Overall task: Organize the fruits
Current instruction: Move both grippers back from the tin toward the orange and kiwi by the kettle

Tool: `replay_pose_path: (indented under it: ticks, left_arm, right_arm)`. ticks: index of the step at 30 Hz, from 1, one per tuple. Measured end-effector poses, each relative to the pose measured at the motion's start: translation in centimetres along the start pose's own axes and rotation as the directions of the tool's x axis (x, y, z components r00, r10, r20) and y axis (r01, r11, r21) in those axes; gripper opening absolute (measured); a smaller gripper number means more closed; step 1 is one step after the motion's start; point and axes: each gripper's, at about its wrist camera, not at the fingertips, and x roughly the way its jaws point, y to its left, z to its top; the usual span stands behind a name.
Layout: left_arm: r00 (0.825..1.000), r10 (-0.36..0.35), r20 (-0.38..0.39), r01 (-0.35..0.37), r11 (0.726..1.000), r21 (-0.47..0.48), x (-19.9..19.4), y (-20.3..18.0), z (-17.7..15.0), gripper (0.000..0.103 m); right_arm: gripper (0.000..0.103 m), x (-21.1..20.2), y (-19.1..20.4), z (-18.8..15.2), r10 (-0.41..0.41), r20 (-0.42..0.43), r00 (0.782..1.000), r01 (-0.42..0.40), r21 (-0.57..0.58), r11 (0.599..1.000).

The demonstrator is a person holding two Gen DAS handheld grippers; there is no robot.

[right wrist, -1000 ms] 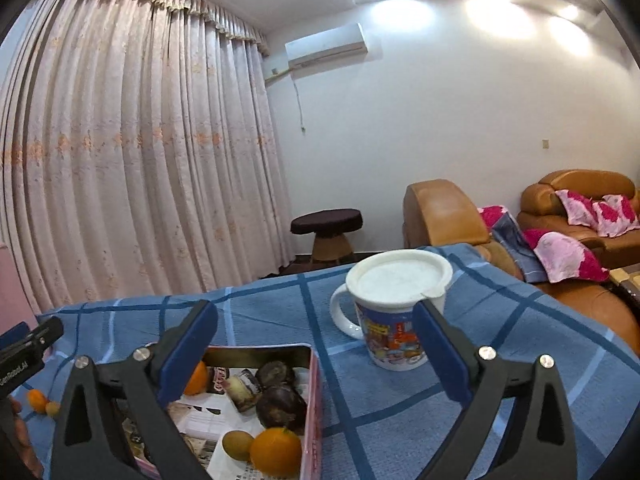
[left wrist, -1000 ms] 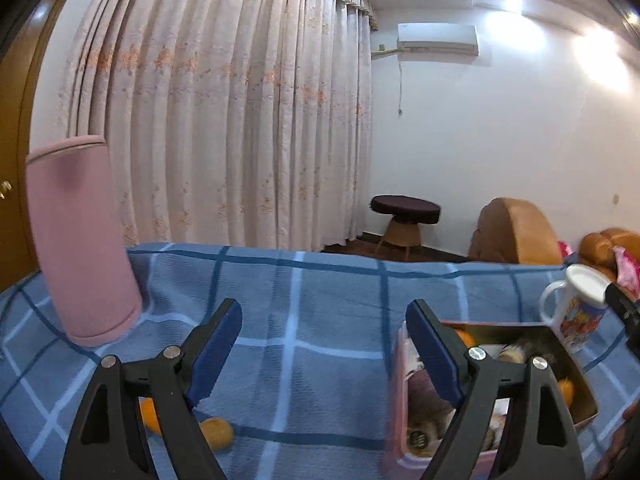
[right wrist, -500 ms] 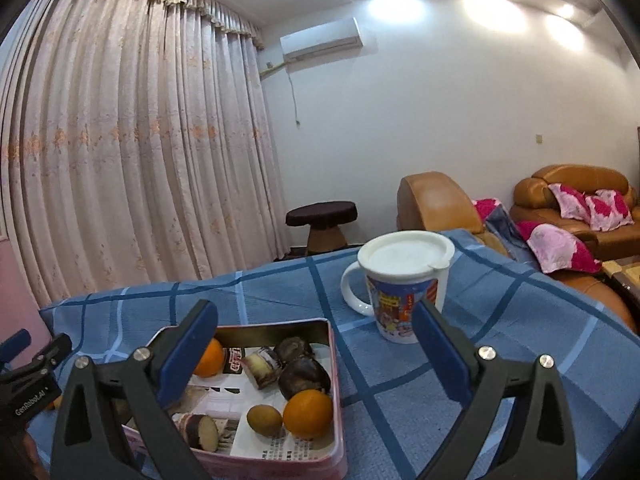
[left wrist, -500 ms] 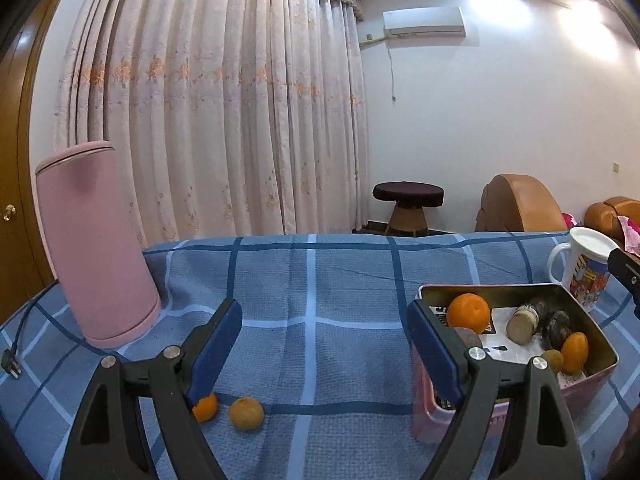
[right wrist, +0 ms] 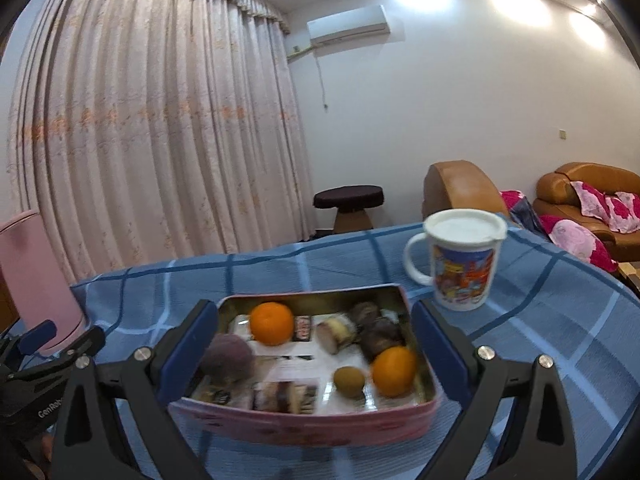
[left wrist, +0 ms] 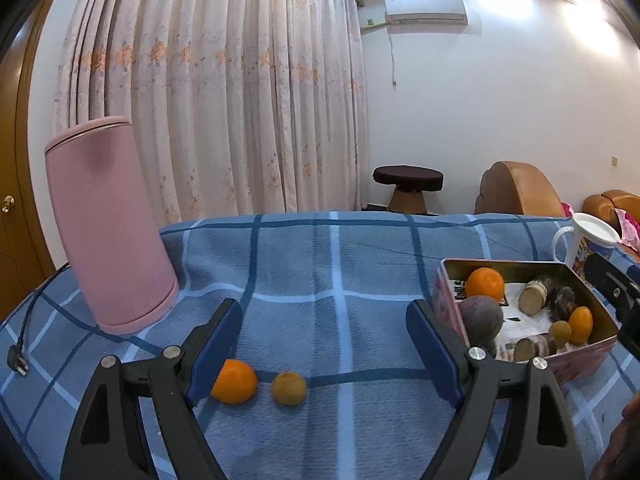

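- While the left gripper [left wrist: 324,350] hangs over the blue checked worktop [left wrist: 340,264] with fingers spread, an orange [left wrist: 234,381] touches its left finger [left wrist: 214,348], a yellowish fruit [left wrist: 289,388] just beside.
- Right gripper [right wrist: 316,354] fingers, spread wide and holding nothing, flank the pink tin [right wrist: 304,420] of fruit.
- Mug [right wrist: 464,260] stands beyond the right finger.

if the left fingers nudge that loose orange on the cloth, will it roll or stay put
The orange looks round and sits free on the tablecloth, so it would probably roll. It may bump the smaller yellowish fruit beside it. The woven cloth likely slows it.
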Motion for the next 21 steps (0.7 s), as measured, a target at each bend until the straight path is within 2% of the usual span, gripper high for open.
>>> replay_pose_path:
  ticks: [11, 17, 21]
  left_arm:
    - [0.998, 0.025, -0.051, -0.027, 0.999, -0.033, 0.9, 4.1, -0.3, 0.085]
    - [0.992, 0.088, -0.086, -0.092, 0.995, -0.045, 2.1, 7.5, -0.3, 0.085]
    - [0.977, 0.148, -0.153, -0.164, 0.981, -0.101, 3.5, 10.9, -0.5, 0.085]
  right_arm:
    - [0.087, 0.7, 5.7, -0.7, 0.082, -0.04, 0.996, -0.084, -0.043, 0.996]
    - [0.086, 1.4, 8.1, -1.0, 0.119, -0.063, 0.991, -0.123, -0.057, 0.991]
    - [0.085, 2.1, 9.9, -1.4, 0.15, -0.098, 0.984, -0.159, -0.085, 0.984]
